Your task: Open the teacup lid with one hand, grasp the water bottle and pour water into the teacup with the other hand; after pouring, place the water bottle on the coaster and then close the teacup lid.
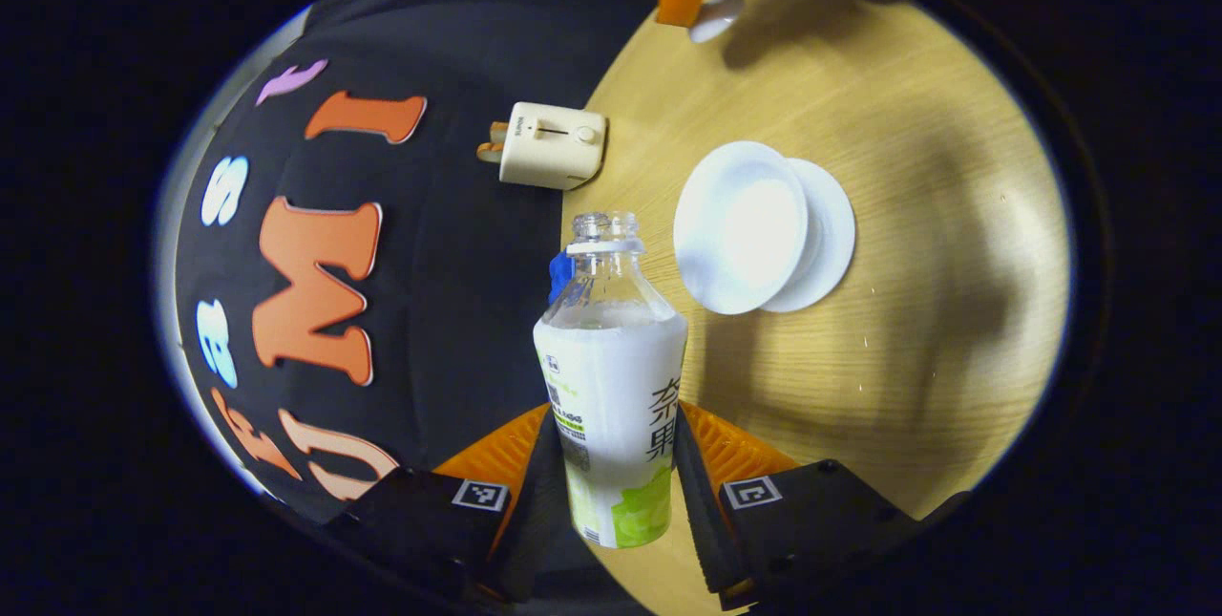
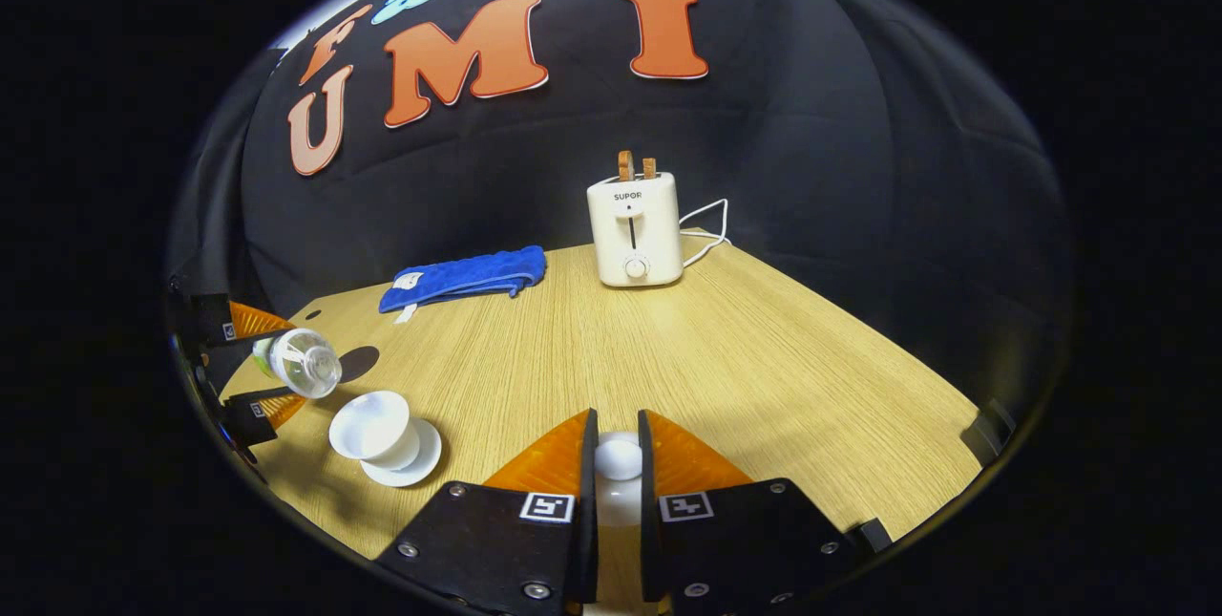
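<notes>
Spillage is the main risk at this moment. In the left gripper view, the left gripper [image 1: 616,463] is clamped with both fingers against the labelled body of the clear, uncapped plastic water bottle [image 1: 611,377], whose open neck points toward 12 o'clock, while the white ceramic teacup [image 1: 740,226] on its white saucer [image 1: 829,236] lies at about 1 o'clock from that neck. In the right gripper view the bottle [image 2: 298,363] is tipped over near 9 o'clock, its mouth just above and beside the cup [image 2: 374,430].

The mouth looks offset from the cup's opening, so if water starts to run now it could land on the saucer or the pale wooden table [image 2: 745,358]. A steep tilt could send a gush over the shallow rim.

The right gripper [image 2: 619,463] is closed on the knob of the small white teacup lid [image 2: 619,473], held away from the cup at 6 o'clock in its own view. The knob is round and smooth, so I judge it could slip.

A dark round patch [image 2: 358,363] by the bottle may be the coaster; I cannot tell. A folded blue cloth [image 2: 468,277] and a cream toaster [image 2: 635,229] sit well apart, toward 12 o'clock.
</notes>
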Tool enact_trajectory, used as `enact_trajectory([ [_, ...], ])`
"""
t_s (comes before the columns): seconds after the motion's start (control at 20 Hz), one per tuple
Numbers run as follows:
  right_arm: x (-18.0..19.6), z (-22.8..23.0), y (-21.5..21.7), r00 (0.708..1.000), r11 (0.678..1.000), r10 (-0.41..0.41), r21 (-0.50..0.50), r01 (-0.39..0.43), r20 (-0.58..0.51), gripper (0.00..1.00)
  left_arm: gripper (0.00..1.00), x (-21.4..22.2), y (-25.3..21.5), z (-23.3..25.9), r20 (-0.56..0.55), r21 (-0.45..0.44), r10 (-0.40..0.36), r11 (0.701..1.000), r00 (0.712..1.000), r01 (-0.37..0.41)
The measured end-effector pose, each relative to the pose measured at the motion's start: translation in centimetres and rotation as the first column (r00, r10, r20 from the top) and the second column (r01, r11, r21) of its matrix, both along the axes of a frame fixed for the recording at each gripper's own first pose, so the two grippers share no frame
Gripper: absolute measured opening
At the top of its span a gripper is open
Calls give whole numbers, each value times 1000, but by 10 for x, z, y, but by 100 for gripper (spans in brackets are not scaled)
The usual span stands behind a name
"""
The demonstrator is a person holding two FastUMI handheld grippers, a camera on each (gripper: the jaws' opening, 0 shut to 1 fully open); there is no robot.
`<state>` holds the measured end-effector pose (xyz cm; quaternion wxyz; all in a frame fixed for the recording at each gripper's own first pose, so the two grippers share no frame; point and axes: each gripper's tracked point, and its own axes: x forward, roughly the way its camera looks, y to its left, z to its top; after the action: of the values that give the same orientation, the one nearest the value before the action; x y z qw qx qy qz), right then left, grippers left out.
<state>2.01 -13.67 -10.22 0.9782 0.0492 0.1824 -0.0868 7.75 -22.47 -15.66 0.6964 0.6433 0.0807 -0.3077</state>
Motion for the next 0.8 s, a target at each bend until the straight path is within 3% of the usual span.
enact_trajectory([
  [0.05, -1, -1, 0, 1000, 1000, 1, 1, -1, -1, 18, 63, 6, 4, 2, -14, -67, 43, 997, 999, -44],
  [0.15, -1, 0, 0, 1000, 1000, 0, 3, 0, -1, 18, 67, 17, 12, 8, -58, -190, 115, 974, 992, -124],
  [0.25, 0, -2, -3, 1000, 1000, -7, 5, 8, -4, 18, 63, 30, 12, 14, -142, -321, 181, 922, 973, -219],
  [0.35, 0, -4, -4, 1000, 1000, -15, 2, 15, -10, 18, 67, 44, 12, 23, -226, -454, 227, 836, 947, -308],
  [0.5, 1, -3, -2, 1000, 1000, -10, -2, 10, -12, 18, 63, 55, 17, 41, -341, -593, 258, 687, 904, -420],
  [0.8, 3, -6, 4, 1000, 1000, 1, 3, -1, -24, 18, 67, 105, 27, 43, -415, -750, 259, 446, 872, -489],
])
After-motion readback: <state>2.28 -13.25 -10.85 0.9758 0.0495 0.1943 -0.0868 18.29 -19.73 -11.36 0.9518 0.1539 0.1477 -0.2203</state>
